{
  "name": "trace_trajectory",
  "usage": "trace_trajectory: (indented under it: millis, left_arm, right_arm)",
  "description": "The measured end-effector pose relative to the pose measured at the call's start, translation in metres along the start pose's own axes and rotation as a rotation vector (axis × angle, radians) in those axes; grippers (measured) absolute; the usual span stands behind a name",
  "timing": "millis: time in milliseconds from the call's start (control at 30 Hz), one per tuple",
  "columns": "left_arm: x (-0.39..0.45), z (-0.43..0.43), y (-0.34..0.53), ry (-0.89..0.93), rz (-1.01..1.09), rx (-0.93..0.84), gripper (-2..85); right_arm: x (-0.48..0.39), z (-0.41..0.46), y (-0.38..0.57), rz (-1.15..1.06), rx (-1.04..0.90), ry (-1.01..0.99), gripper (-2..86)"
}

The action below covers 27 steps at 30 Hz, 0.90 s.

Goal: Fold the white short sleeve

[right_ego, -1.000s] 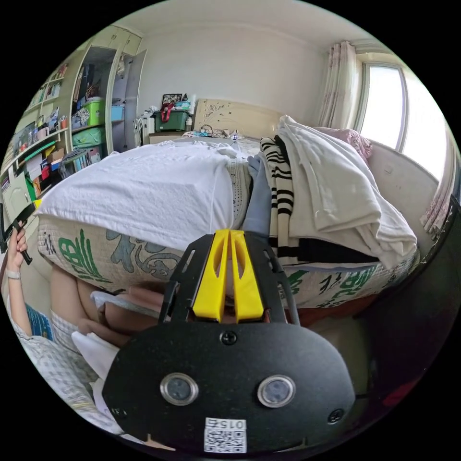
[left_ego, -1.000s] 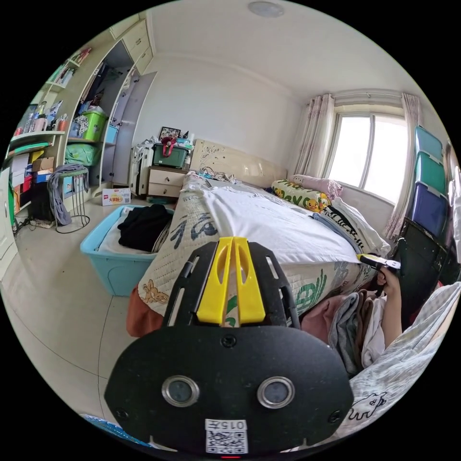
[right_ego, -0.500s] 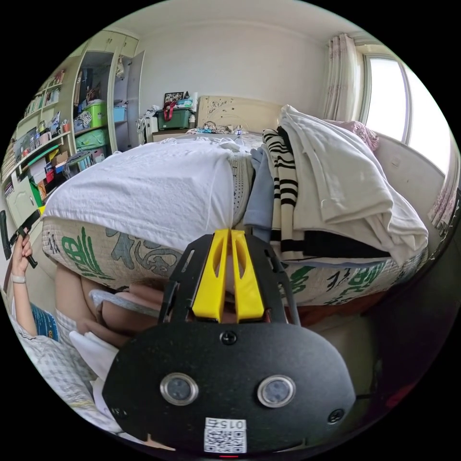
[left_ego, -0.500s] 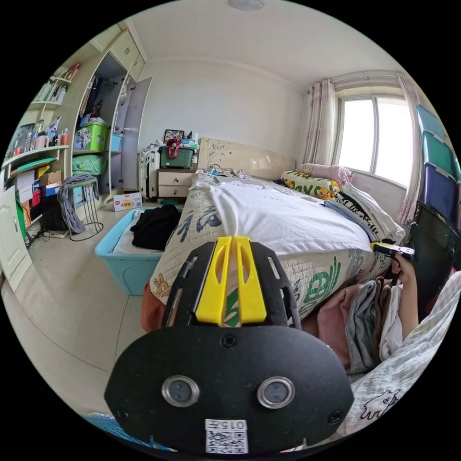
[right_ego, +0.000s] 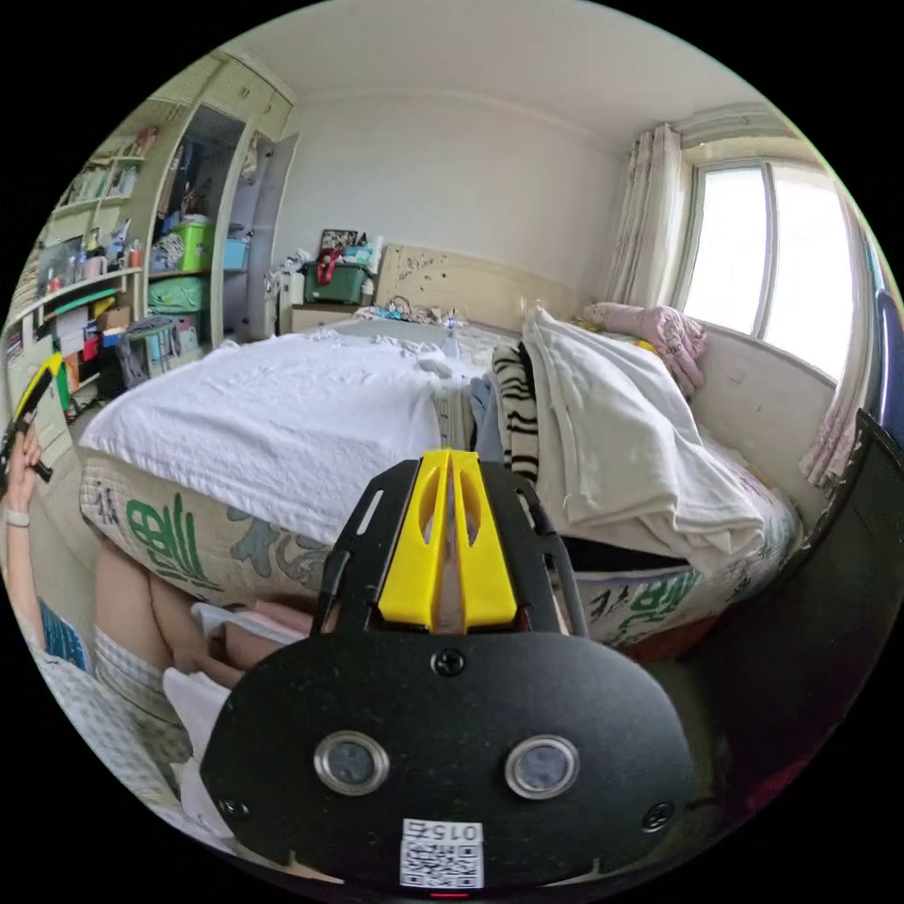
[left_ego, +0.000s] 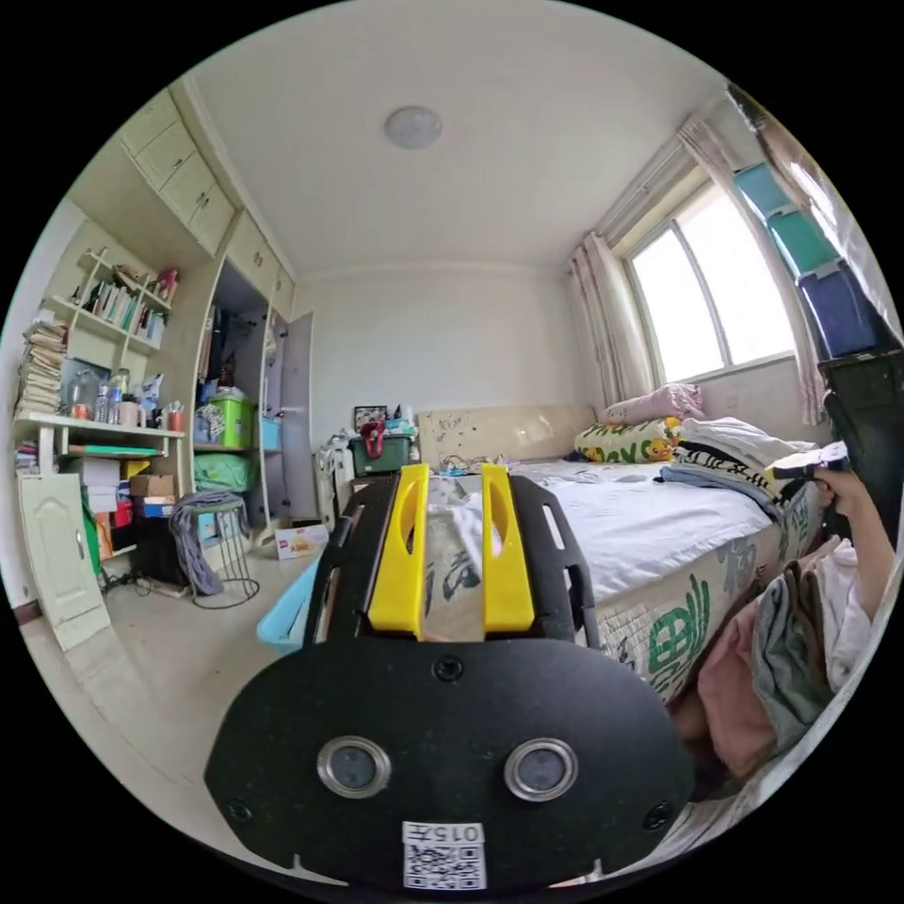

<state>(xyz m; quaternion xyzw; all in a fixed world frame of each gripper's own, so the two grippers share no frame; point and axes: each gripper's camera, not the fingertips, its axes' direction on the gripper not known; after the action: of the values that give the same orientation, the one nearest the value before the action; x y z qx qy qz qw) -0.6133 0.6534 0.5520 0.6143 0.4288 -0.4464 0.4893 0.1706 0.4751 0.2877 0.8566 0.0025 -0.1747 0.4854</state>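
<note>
Two yellow-jawed grippers are held up at the foot edge of the bed [right_ego: 179,546], neither touching any cloth. The left gripper [left_ego: 452,556] has its jaws parted, with a clear gap between them and nothing in it; through the gap the near corner of the bed shows. The right gripper [right_ego: 450,546] has its jaws drawn together until the tips all but meet, and they clamp nothing.

In the right gripper view the white short sleeve [right_ego: 273,424] lies spread flat on the bed, reaching down to the foot edge, where its hem hangs slightly over the patterned quilt. Just beside it, toward the window side of the bed, sits a pile of folded clothes [right_ego: 612,443]: a white piece on top, a black-and-white striped one and a pale blue one under it. A pink pillow [right_ego: 659,330] lies at the head end on that same side.

At the left rim of the right gripper view a hand [right_ego: 19,461] holds the left gripper up near the bed's other foot corner. In the left gripper view the other hand [left_ego: 838,490] holds the right gripper near the folded pile, and more garments [left_ego: 772,650] hang by the person below the foot edge. A light blue bin [left_ego: 287,612] stands on the floor beside the bed
</note>
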Motion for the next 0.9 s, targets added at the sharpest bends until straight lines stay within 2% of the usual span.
trace_trajectory:
  millis: [100,167,333,433,533,600,700,867,900]
  left_arm:
    - [0.012,0.044,-0.019,0.053,0.005,-0.032,10.6]
    - [0.026,0.077,-0.028,0.110,0.029,-0.041,11.1]
    - [0.080,0.200,-0.049,0.271,0.090,-0.169,11.1]
    - [0.115,0.287,-0.067,0.376,0.091,-0.219,11.2]
    - [0.169,0.377,-0.087,0.415,0.158,-0.266,11.5]
    - [0.219,0.463,-0.095,0.498,0.202,-0.365,11.7]
    - [0.278,0.571,-0.092,0.514,0.212,-0.451,11.7]
    - [0.386,0.742,-0.075,0.565,0.191,-0.604,12.2]
    - [0.418,0.780,-0.067,0.567,0.185,-0.623,12.2]
  right_arm:
    - [0.023,-0.010,-0.043,-0.001,0.068,-0.244,1.7]
    - [0.042,-0.002,-0.076,0.029,0.071,-0.309,4.4]
    - [0.088,0.069,-0.174,0.173,0.018,-0.314,7.4]
    - [0.118,0.146,-0.228,0.290,-0.098,-0.409,10.7]
    - [0.146,0.221,-0.270,0.412,-0.206,-0.362,12.2]
    - [0.167,0.271,-0.300,0.479,-0.319,-0.389,12.9]
    - [0.186,0.316,-0.315,0.521,-0.413,-0.459,13.2]
    - [0.198,0.311,-0.334,0.470,-0.369,-0.470,13.0]
    - [0.201,0.316,-0.337,0.493,-0.412,-0.445,11.2]
